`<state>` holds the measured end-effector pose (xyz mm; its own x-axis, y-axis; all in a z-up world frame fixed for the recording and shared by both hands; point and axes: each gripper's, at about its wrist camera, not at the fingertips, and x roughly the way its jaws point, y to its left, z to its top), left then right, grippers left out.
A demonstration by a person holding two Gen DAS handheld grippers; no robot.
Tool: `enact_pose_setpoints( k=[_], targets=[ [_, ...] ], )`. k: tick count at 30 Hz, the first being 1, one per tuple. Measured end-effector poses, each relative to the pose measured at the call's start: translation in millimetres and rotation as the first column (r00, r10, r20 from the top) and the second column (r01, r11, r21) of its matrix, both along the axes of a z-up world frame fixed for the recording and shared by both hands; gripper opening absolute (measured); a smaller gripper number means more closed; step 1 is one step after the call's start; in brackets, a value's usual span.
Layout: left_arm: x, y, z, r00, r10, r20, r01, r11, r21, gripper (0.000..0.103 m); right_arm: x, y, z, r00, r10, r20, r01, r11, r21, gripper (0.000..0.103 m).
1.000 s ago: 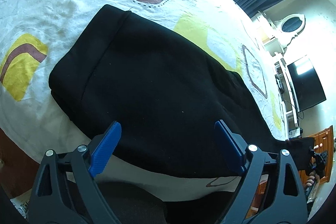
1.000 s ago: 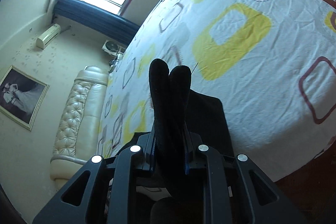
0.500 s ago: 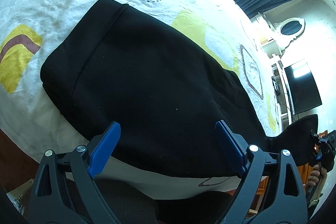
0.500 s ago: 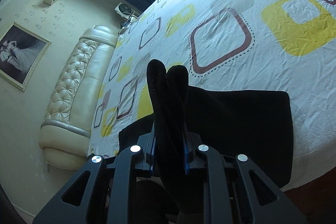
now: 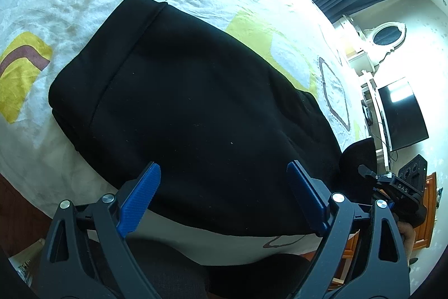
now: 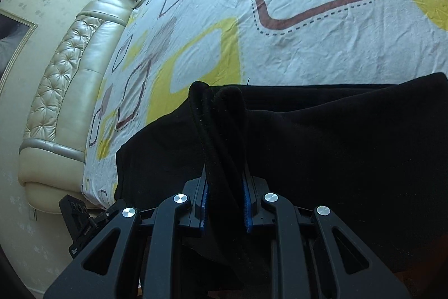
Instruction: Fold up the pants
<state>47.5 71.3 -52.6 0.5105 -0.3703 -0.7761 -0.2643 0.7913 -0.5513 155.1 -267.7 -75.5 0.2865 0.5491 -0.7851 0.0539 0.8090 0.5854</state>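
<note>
**Black pants folded on a patterned bed**

A wrinkled sheet (image 6: 322, 52), printed with rounded squares, is spread over the bed. Soft black pants (image 5: 196, 102) are laid flat on it. A thick bunched end is clamped by the right gripper (image 6: 225, 203); the left gripper (image 5: 224, 201) is held wide, empty.

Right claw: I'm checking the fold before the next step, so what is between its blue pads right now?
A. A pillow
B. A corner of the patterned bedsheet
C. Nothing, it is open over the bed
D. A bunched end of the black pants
D. In the right wrist view the right claw is shut on a bunched end of the black pants, which stands up between its blue pads.
</note>
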Motion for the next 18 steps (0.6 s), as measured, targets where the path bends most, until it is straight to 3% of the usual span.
enact_pose_setpoints(
  k=[10, 15, 18],
  targets=[
    [4, 0, 1, 1.0, -0.009, -0.009, 0.009, 1.0, 0.0, 0.091, 5, 32, -30, 1.0, -0.02, -0.016, 0.019, 0.997, -0.078, 0.021],
    [6, 0, 2, 1.0, -0.011, -0.012, 0.011, 1.0, 0.001, 0.091, 0, 39, -37, 1.0, -0.014, -0.013, 0.014, 1.0, 0.014, 0.046],
    [7, -1, 1, 1.0, -0.014, -0.013, 0.014, 1.0, 0.006, 0.091, -5, 40, -41, 0.999, -0.002, -0.033, 0.007, 0.992, 0.129, 0.049]
  ],
)
